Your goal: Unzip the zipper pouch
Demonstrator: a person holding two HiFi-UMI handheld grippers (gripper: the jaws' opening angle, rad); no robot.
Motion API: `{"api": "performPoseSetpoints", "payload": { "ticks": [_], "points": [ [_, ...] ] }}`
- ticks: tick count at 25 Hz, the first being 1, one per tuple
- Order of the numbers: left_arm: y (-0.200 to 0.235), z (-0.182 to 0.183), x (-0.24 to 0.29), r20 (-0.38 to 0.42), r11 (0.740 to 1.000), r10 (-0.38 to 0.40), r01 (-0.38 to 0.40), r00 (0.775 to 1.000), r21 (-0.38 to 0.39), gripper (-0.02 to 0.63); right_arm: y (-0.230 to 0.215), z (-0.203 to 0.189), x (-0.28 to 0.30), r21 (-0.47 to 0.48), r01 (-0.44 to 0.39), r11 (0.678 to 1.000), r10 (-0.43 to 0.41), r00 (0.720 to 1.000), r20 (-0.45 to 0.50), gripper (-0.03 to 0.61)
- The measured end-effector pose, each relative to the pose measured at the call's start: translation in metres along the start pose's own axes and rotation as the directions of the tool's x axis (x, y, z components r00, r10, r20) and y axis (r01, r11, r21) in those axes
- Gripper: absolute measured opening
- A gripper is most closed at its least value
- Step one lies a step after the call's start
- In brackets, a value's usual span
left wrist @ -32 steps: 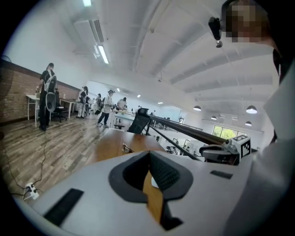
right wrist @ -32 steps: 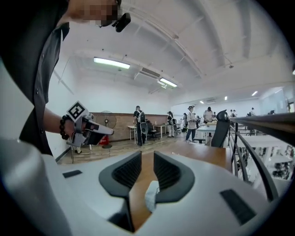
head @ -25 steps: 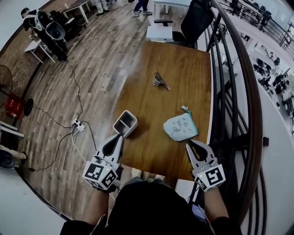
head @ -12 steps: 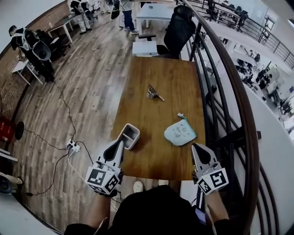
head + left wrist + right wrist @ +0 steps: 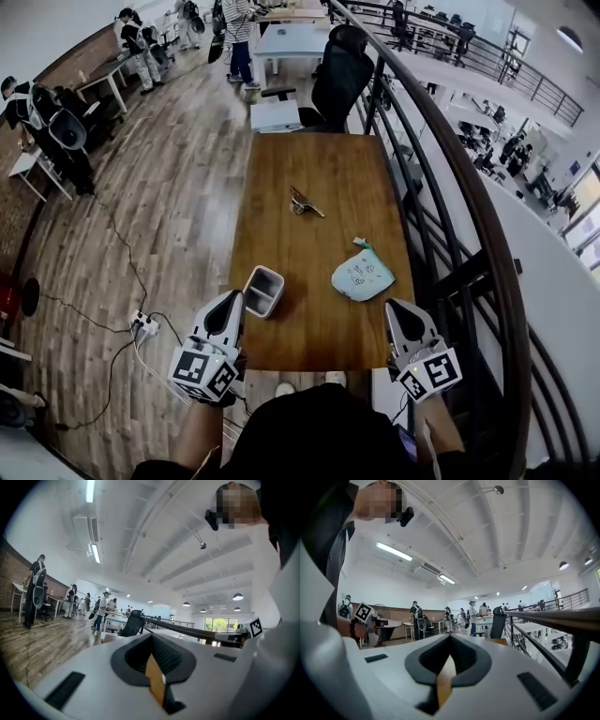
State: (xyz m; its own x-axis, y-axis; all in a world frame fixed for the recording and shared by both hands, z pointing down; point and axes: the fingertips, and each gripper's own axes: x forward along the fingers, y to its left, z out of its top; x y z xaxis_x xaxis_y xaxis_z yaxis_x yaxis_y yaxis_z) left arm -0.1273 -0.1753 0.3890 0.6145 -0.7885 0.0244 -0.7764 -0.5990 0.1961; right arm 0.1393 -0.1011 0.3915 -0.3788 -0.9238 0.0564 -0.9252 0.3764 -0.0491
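The zipper pouch [image 5: 362,277], pale mint with a green edge, lies flat on the wooden table [image 5: 309,178] near its right side. My right gripper [image 5: 396,306] hovers at the table's near edge just in front of the pouch, shut and empty. At the near left corner my left gripper [image 5: 232,298] is also shut and empty. In the left gripper view the left gripper [image 5: 151,637] points level across the room, jaws together. The right gripper [image 5: 450,639] looks the same in its own view. Neither gripper view shows the pouch.
A small grey box [image 5: 263,291] stands on the table beside the left gripper. A small metal object [image 5: 302,202] lies mid-table. A dark railing [image 5: 441,187] runs along the table's right side, an office chair [image 5: 337,75] stands beyond it, and a power strip [image 5: 143,325] lies on the floor.
Both grippers have risen and drawn back to the table's near edge. The right jaws, slightly apart a second ago, are now together. The head view has tilted up toward the room.
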Motion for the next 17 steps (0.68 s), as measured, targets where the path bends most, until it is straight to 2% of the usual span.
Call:
{"api": "performPoseSetpoints", "payload": {
  "ticks": [8,17],
  "points": [
    [-0.007,0.002,0.006,-0.002,1.0,-0.024,0.024,1.0,-0.007,0.014,-0.003,0.002,-0.004,0.033,0.01,0.999,-0.01,1.0,0.008,-0.006],
    [-0.016,-0.008,0.009,-0.01,0.999,-0.034,0.033,0.999,-0.022,0.014,-0.007,-0.006,-0.007,0.019,0.003,1.0,-0.003,1.0,0.002,-0.006]
  ]
}}
